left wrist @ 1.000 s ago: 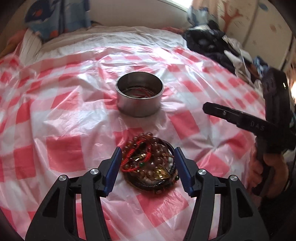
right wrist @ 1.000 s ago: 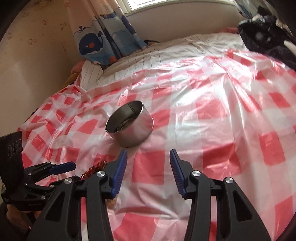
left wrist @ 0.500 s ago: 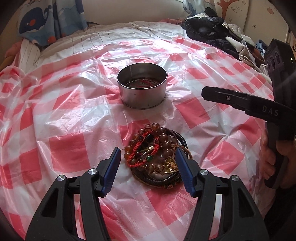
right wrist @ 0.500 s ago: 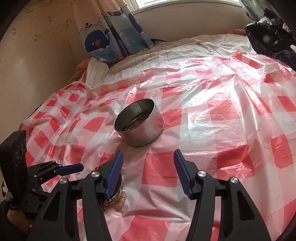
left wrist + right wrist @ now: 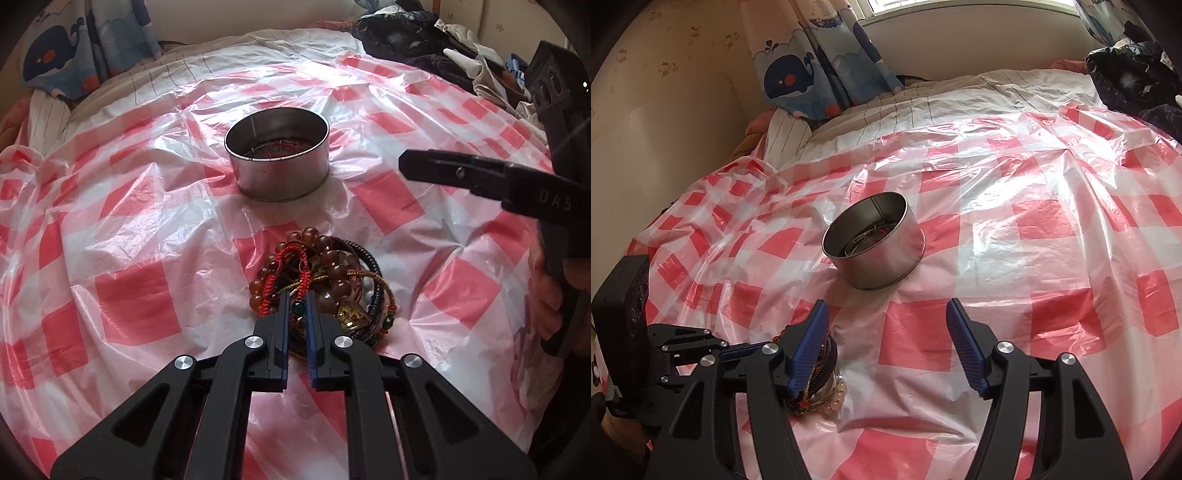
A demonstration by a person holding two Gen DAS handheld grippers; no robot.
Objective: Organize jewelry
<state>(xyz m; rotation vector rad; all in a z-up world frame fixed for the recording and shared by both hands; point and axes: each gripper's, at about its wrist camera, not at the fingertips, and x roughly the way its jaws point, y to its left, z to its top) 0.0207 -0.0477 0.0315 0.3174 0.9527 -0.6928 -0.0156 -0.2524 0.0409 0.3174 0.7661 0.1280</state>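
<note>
Left gripper (image 5: 296,303) jaws, earlier wide, now pinched on red cord bracelet (image 5: 291,264); checkered plastic sheet (image 5: 1034,258) over bed.

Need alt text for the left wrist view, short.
The left gripper is shut on a red cord bracelet in a tangled jewelry pile on a red-checked plastic sheet. A round metal tin sits beyond the pile; the right gripper hovers at right.

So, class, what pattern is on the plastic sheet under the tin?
Red-and-white checks on the plastic sheet, clearest in the right wrist view.
</note>
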